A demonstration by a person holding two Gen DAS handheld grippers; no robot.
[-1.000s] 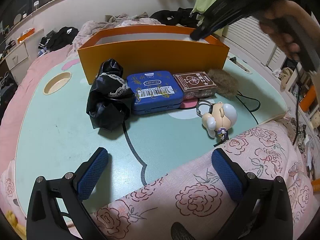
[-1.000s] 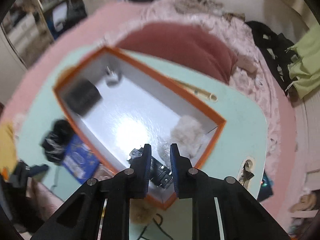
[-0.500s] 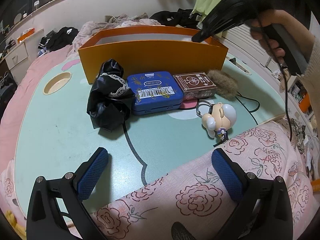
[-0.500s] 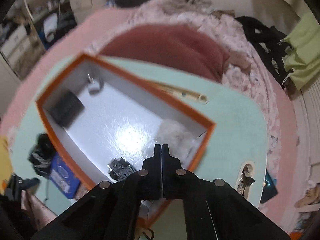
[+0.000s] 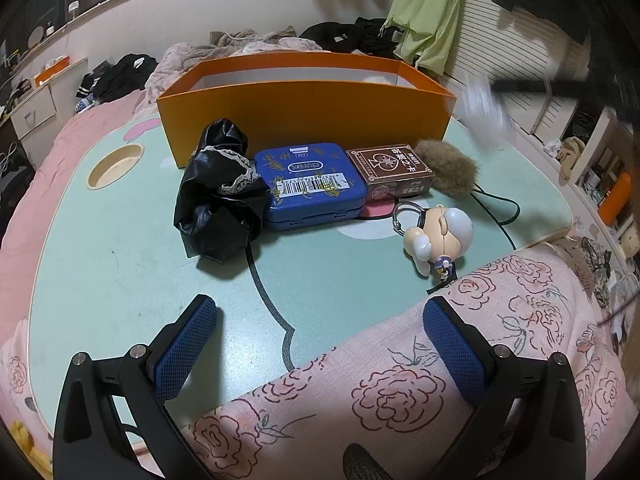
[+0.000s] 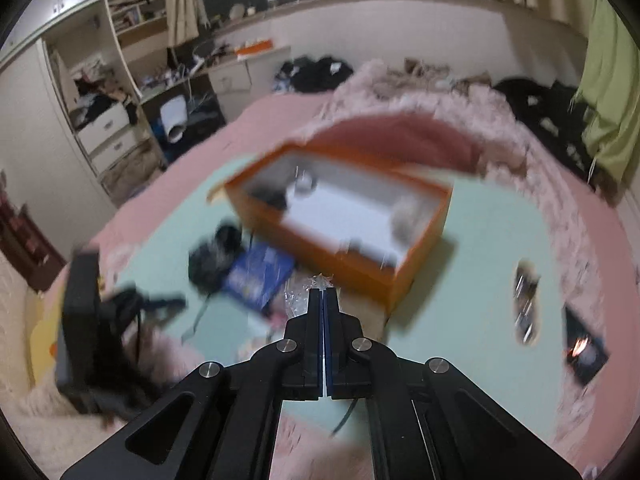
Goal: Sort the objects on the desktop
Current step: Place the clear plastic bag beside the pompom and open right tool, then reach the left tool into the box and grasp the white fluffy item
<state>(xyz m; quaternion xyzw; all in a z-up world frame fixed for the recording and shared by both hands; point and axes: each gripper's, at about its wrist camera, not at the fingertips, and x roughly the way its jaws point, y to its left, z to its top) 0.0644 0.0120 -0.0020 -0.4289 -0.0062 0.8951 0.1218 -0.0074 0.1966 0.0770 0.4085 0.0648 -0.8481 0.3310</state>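
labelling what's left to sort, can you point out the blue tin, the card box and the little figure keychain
blue tin (image 5: 310,184), left wrist view, middle of its lid by the barcode
card box (image 5: 390,170), left wrist view, brown top face
figure keychain (image 5: 438,236), left wrist view, on its pale head

Upside-down "durex" and barcode on blue tin (image 5: 312,186)

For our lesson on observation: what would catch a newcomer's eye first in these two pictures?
The big open orange cardboard box at the back of the pale green table stands out first. Before it lie a crumpled black plastic bag, a blue tin and a brown card box in a row, with a small white-haired figurine keychain nearer the front edge.
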